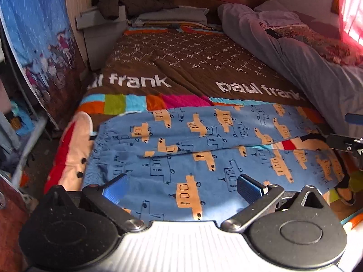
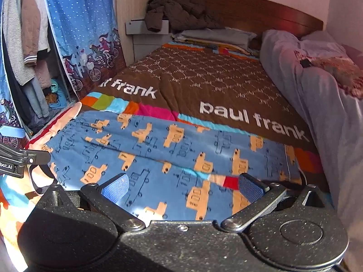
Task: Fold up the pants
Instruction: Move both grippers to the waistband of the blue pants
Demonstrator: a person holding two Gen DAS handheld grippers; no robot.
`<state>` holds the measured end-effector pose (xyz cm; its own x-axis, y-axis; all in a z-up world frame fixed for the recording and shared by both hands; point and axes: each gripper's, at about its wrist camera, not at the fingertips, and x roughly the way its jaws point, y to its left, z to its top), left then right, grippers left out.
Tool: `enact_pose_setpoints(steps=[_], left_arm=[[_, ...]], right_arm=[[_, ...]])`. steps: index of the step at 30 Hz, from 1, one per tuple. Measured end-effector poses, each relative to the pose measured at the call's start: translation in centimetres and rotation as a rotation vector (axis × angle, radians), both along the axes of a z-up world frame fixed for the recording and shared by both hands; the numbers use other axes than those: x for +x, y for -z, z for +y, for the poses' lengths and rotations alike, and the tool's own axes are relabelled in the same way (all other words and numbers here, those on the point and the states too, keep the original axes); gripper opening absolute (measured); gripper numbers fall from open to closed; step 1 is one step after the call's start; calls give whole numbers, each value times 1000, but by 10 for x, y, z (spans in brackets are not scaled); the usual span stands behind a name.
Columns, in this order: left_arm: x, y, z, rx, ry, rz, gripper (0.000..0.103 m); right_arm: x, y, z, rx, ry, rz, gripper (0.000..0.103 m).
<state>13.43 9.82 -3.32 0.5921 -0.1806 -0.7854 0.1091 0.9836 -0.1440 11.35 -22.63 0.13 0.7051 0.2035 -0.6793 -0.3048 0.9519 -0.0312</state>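
Observation:
Blue pants (image 1: 192, 154) printed with orange vehicles lie flat across the near end of the bed, waistband to the left, both legs running right. My left gripper (image 1: 181, 187) hovers open just above the near leg by the waist, blue pads apart with nothing between them. In the right wrist view the same pants (image 2: 181, 158) spread out ahead, and my right gripper (image 2: 182, 189) is open over the near leg toward the cuffs. The other gripper's black body (image 2: 13, 161) shows at the left edge.
A brown "paul frank" bedspread (image 1: 181, 63) covers the bed. A grey duvet (image 1: 295, 56) is bunched along the right side, pillows and a dark jacket (image 2: 177, 11) at the headboard. A blue curtain (image 2: 79, 22) and hanging clothes (image 2: 25, 40) stand left of the bed.

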Motion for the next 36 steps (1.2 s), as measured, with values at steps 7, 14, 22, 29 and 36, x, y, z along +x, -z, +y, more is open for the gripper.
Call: enact_pose_setpoints(steps=[7,14,22,29,36], left_arm=[[86,26,39,82,76,-115,103],[192,66,53,180,240,-19,100],[252,100,68,149,538,22,89],[289,117,91,62,639,145,72],[306,131,101,7,699,241,45]], right_arm=[[95,35,21,-55,-206,17,102],[192,69,34,-46,-437,54,102],[285,109,47,-19,-631,193,90],[348,143,49,13,-745,364,71],[383,175,46,3,-778,478,37]])
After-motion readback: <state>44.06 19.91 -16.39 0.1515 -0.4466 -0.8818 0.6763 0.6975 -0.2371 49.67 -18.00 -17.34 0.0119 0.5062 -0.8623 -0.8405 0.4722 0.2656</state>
